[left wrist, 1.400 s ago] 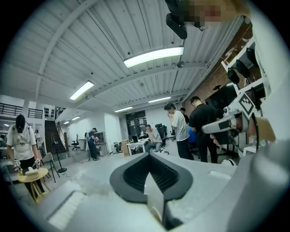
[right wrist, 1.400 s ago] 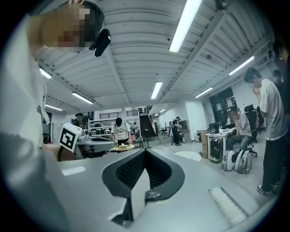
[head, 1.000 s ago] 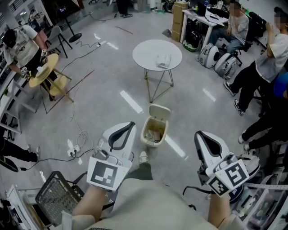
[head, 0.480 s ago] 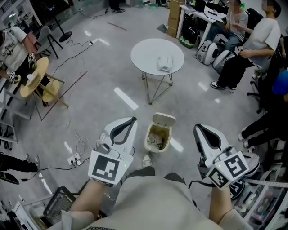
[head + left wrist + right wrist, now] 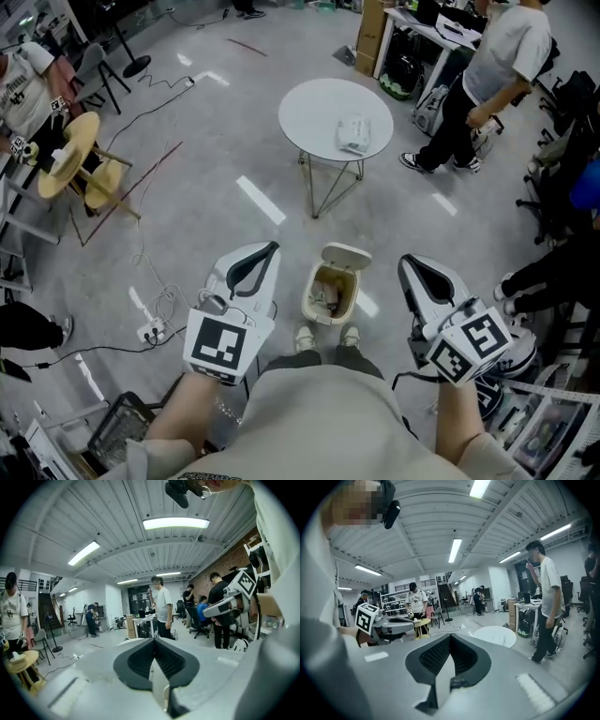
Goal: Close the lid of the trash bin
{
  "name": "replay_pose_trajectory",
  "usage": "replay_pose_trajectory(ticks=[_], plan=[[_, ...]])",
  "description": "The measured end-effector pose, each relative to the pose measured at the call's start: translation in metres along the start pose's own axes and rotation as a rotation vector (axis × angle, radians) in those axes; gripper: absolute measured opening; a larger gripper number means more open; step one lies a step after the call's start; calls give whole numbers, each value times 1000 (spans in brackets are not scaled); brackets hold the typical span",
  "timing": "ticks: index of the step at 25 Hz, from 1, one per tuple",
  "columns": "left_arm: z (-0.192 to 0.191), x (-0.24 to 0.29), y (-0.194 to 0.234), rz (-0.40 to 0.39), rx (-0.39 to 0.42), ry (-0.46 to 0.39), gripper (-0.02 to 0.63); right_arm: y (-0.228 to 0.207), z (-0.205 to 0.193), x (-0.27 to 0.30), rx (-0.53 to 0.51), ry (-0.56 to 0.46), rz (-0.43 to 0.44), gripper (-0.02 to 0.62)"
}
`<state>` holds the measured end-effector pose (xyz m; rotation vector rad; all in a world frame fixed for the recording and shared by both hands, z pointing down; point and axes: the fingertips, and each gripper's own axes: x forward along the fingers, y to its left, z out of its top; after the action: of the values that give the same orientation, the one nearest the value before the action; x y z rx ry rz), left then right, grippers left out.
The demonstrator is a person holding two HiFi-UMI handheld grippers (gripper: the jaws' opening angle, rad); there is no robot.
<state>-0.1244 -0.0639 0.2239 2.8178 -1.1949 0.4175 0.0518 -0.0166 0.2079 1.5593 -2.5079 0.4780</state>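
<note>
A small cream trash bin [image 5: 329,294] stands on the grey floor just ahead of the person's shoes, seen only in the head view. Its lid [image 5: 345,254] is tipped up and back on the far side, and rubbish shows inside. My left gripper [image 5: 273,247] hangs left of the bin, shut and holding nothing. On the bin's right hangs my right gripper [image 5: 404,261], also shut and holding nothing. Both are above the floor and apart from the bin. In the gripper views the left gripper [image 5: 154,641] and right gripper [image 5: 449,637] point level across the room, with jaws meeting.
A round white table [image 5: 335,114] with a folded cloth [image 5: 354,134] stands beyond the bin. A person [image 5: 486,73] walks at the far right beside desks and bags. Cables and a power strip [image 5: 151,329] lie on the left. A wire basket [image 5: 120,430] sits near left.
The person holding the grippers has stepped closer, so the bin now sits right at the shoes. A seated person at far right has stood up and walks. Both grippers stay shut.
</note>
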Motion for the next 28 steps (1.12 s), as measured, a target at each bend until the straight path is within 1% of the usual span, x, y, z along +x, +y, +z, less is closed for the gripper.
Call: replay_pose_trajectory(ticks=[3,6,9,14,19,22,24,28], plan=[[-5,4,3,7,-9,11,2,-6,-5,7,17,10,14,3],[-7,15,3,-6,23,25,2,-22,-12,13,54,29,11,3],[-12,29,3,-18,37,43,2,-40,-21,24,91,54,12,3],[-30,57,1,-13,2,92,3,-79,-48,58,143,99,12,3],[-51,98,2,-12,-50,140,3,-122,-97,107,189,189,-10,3],[-67,123,2,-23,-63,155,3,-144,-133,135,245,256,-15,3],[-84,137,2,-34,-80,170,3,-155,-158,152,273,302,-12,3],[-125,161,1,-39,-96,223,2,-174,-214,181,272,415,-11,3]])
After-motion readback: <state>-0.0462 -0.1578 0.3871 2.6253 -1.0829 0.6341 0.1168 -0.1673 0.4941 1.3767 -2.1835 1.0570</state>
